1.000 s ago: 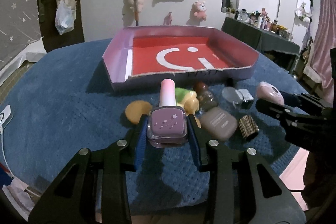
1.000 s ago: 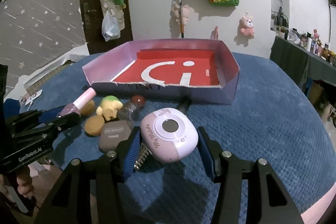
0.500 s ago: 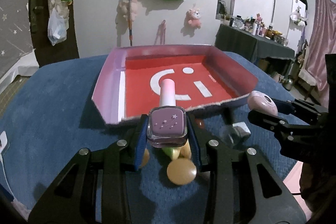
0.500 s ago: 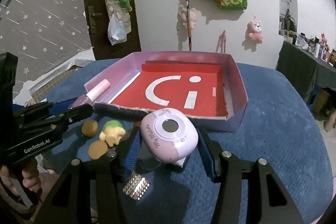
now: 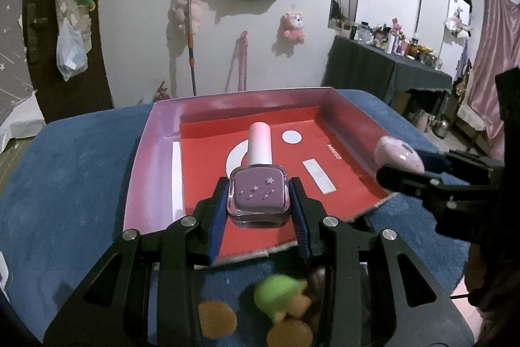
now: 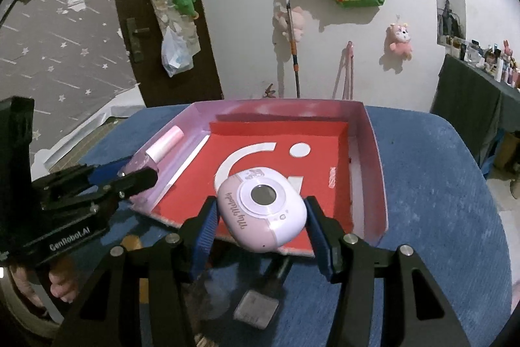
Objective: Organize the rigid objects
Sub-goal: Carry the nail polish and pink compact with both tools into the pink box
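My left gripper (image 5: 259, 200) is shut on a purple nail polish bottle (image 5: 259, 195) with a pink cap and holds it above the near part of the pink box with a red floor (image 5: 201, 165). My right gripper (image 6: 260, 213) is shut on a pink toy camera (image 6: 261, 212) and holds it above the near edge of the same box (image 6: 370, 152). The camera (image 5: 398, 156) and right gripper also show at the right of the left wrist view. The bottle (image 6: 162, 145) and left gripper show at the left of the right wrist view.
The box sits on a blue cloth (image 5: 65, 178). Below the left gripper lie a green toy (image 5: 276, 298) and tan round pieces (image 5: 217, 319). Below the right gripper lies a small clear bottle (image 6: 256, 306). A dark table with several bottles (image 5: 390, 67) stands at the far right.
Both grippers have risen and moved forward from the loose objects on the cloth to above the box, each still holding its object. The small items now lie below the grippers.
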Available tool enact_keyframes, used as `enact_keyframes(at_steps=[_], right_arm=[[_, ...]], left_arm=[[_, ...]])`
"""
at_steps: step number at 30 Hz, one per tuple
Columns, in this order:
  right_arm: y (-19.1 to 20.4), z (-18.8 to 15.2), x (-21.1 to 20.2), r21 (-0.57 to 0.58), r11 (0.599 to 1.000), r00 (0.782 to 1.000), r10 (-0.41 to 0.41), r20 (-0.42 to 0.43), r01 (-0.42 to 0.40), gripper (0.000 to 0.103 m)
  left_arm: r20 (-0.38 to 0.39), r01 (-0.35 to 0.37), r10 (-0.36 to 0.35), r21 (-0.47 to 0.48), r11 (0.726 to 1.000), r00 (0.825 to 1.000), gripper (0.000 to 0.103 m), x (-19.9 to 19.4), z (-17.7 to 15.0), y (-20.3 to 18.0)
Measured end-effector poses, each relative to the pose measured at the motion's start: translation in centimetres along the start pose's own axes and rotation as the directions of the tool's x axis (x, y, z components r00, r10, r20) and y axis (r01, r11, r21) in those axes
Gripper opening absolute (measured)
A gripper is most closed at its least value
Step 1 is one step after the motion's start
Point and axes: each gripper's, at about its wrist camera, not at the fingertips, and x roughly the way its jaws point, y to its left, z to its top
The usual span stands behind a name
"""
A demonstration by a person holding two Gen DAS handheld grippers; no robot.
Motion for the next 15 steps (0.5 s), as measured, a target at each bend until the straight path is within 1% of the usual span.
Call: enact_keyframes(at_steps=[4,9,11,15], right_arm=[[-0.5,1.5,1.7,-0.018,0.999,0.999,-0.031,-0.019,0.031,0.056],[-1.0,2.9,5.1,-0.030,0.999,0.996,-0.047,-0.080,0.045,0.056],[-1.4,3.3,6.8,-0.020,0.999,0.992,-0.042,-0.122,0.039,0.056],[-1.9,3.3,9.1,-0.020,0.998,0.983,-0.058,-0.172,0.056,0.056]], left_arm=[[-0.033,-0.009,0.009,0.002,1.000,0.999,0.034,2.3,1.0,0.5],[-0.088,0.001,-0.002,-0.019,1.000,0.996,0.034,4.8,1.5,1.2],[-0.118,0.004,-0.007,-0.031,1.000,0.993,0.034,6.2,1.7,1.5],[-0.167,-0.006,-0.003,-0.054,0.999,0.986,0.034,8.2,1.6,2.3]])
